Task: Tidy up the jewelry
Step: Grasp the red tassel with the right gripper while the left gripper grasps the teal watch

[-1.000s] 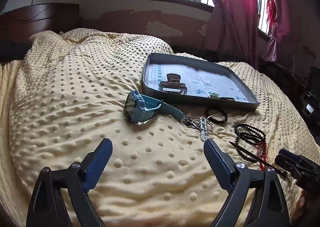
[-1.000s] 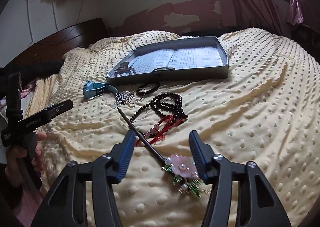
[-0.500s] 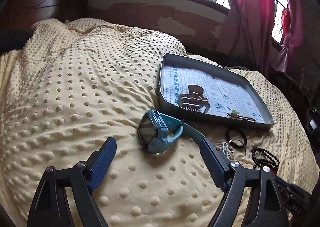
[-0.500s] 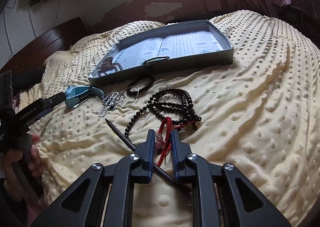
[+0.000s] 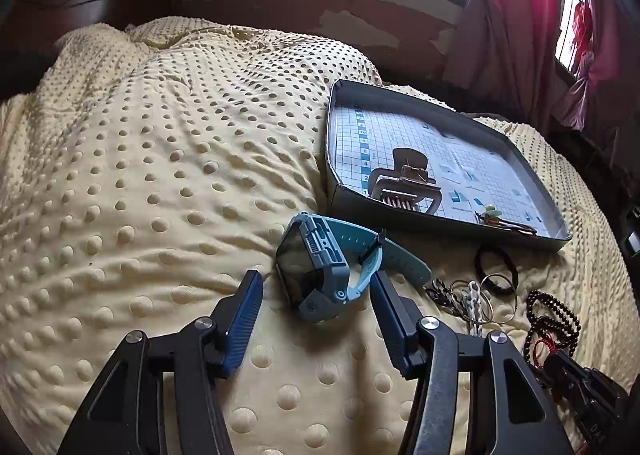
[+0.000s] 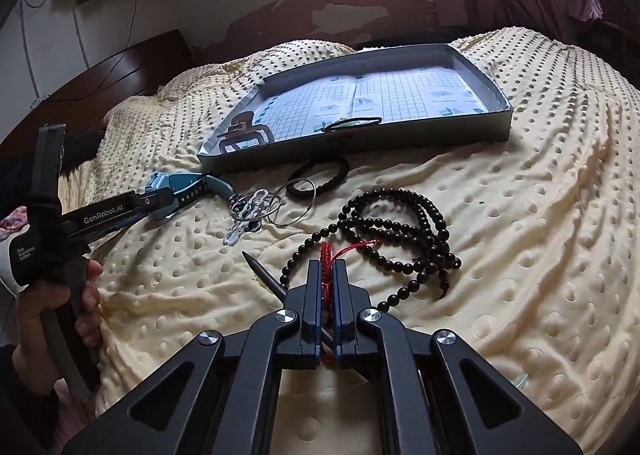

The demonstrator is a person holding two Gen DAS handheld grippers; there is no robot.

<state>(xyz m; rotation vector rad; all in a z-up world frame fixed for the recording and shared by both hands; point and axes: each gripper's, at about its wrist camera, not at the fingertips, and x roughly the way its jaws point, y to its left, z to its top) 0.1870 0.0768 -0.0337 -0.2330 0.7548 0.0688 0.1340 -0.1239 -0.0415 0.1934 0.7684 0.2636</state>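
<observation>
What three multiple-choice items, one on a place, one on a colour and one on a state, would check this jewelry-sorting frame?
1. Where does the hair claw clip lie?
A. inside the tray
B. on the blanket beside the bead necklace
C. between the left tool's fingers

2. What colour is the watch?
A. red
B. light blue
C. white

3. How does the right tool stand?
A. wide open above the tray
B. shut on a red cord bracelet
C. shut on the watch

Key:
1 A, the clip sits on the gridded floor near the tray's corner.
2 B, its case and strap are light blue.
3 B, red cord shows pinched between its closed fingers, while the left tool is open on either side of the watch.
</observation>
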